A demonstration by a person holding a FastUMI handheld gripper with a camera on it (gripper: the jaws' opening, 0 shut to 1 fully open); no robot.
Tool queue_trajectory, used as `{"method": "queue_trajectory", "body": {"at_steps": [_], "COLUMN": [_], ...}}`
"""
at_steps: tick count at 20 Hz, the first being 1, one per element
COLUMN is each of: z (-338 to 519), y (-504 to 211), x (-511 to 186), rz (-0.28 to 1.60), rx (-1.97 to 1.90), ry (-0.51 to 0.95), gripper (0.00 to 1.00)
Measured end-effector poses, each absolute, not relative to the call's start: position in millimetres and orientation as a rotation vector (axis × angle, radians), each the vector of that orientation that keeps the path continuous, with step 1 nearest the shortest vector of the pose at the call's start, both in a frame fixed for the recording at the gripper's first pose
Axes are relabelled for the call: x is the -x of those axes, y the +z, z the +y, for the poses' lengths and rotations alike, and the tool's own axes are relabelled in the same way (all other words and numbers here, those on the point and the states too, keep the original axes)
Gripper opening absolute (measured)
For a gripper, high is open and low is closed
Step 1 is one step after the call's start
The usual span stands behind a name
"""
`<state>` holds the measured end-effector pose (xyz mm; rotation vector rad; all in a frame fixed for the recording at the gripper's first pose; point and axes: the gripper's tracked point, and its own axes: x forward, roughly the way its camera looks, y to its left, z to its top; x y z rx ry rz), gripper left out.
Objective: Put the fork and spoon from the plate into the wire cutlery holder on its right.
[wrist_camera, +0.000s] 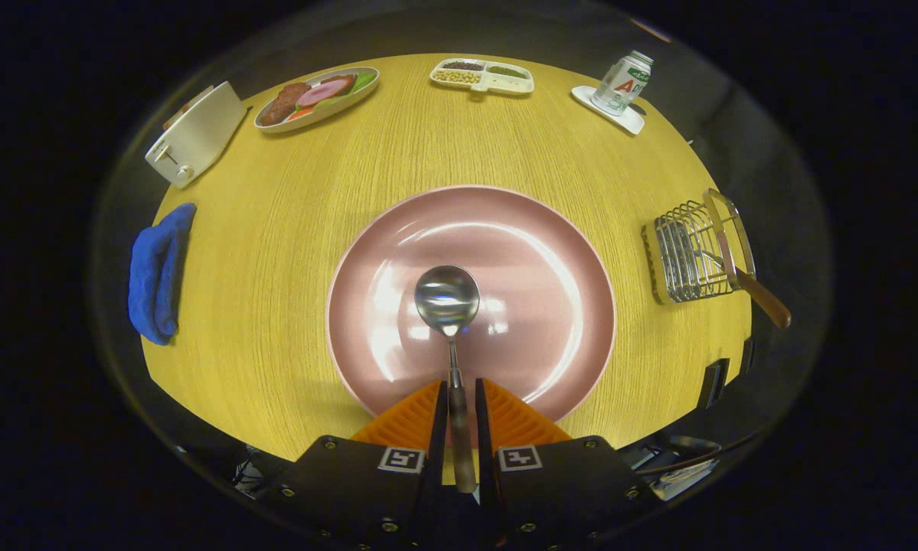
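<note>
Over the plate (pixel 550 252): tool (pixel 461 398) clamped on the spoon (pixel 448 298) handle, bowl pointing ahead. Right of plate, holder (pixel 684 260) with fork (pixel 761 300) inside.

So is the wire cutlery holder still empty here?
No. The wire cutlery holder already holds a wooden-handled utensil, handle sticking out. The fingers grip the metal spoon over the pink plate.

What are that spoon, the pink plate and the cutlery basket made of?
The spoon, its handle clamped between the gripper fingers, looks like polished metal with mirror reflections; the handle seems wooden. The plate looks like glazed ceramic or glossy plastic, given its bright sheen. The cutlery holder is thin metal wire.
</note>
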<state>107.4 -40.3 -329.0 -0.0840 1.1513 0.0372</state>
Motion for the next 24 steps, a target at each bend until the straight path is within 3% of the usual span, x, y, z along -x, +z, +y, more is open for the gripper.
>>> {"method": "queue_trajectory", "body": {"at_steps": [8, 12, 24], "z": [-39, -36, -68], "y": [-345, -341, -281], "x": [-104, -107, -123], "rz": [1.187, 1.178, 1.113], "rx": [0.055, 0.053, 0.037], "ry": [0.043, 0.064, -0.033], "gripper": [0.2, 0.03, 0.03]}}
